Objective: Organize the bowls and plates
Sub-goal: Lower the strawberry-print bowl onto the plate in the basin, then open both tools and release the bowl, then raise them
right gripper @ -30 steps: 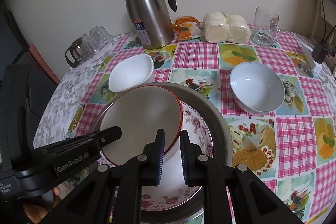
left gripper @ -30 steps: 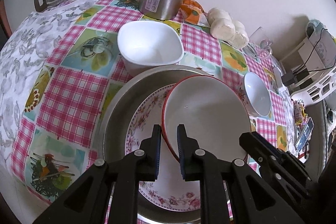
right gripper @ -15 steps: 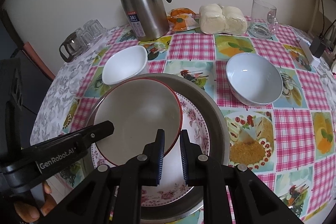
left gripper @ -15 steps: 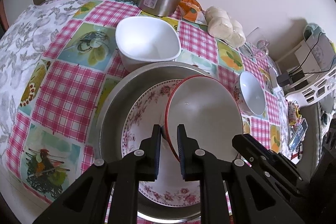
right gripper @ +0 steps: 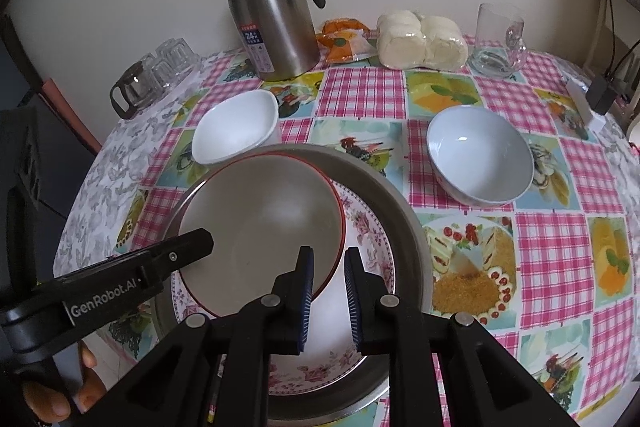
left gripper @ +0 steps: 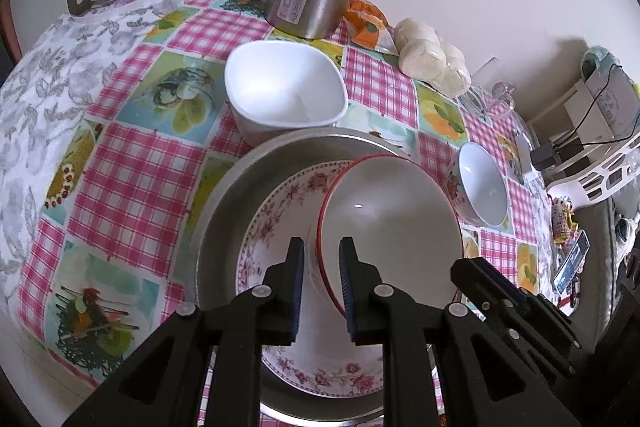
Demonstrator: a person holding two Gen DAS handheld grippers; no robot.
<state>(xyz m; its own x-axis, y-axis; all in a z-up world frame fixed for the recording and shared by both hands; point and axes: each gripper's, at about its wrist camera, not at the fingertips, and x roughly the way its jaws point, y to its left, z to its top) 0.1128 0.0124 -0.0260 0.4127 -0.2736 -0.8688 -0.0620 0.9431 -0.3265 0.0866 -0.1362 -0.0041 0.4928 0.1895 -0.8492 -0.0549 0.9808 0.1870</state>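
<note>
Two grippers are engaged on opposite edges of one red-rimmed bowl. The left gripper, at the bottom centre of the left wrist view, has narrow jaws that are opening; the bowl's left rim runs between the pads, and the inner pad appears to stand clear of it. The right gripper, at the bottom centre of the right wrist view, is set narrow, with the bowl's right rim between its pads; firm contact cannot be confirmed.

The red-rimmed bowl is seated, slightly tilted, inside a floral plate, which is nested in a large metal basin. From the left gripper the bowl extends toward the right of the frame; from the right gripper it extends toward the left. Release is judged to be in progress, with the bowl already delivered to the stack.

Two items remain unstacked. A white squarish bowl is located just beyond the basin's far rim, upper centre of the left wrist view, and is judged nearer the left gripper. A blue-white bowl is located at the right of the right wrist view, apart from the basin, and is judged nearer the right gripper.

A steel thermos, wrapped buns and a glass mug are ranged along the far edge. The basin's raised wall must be cleared on withdrawal.
</note>
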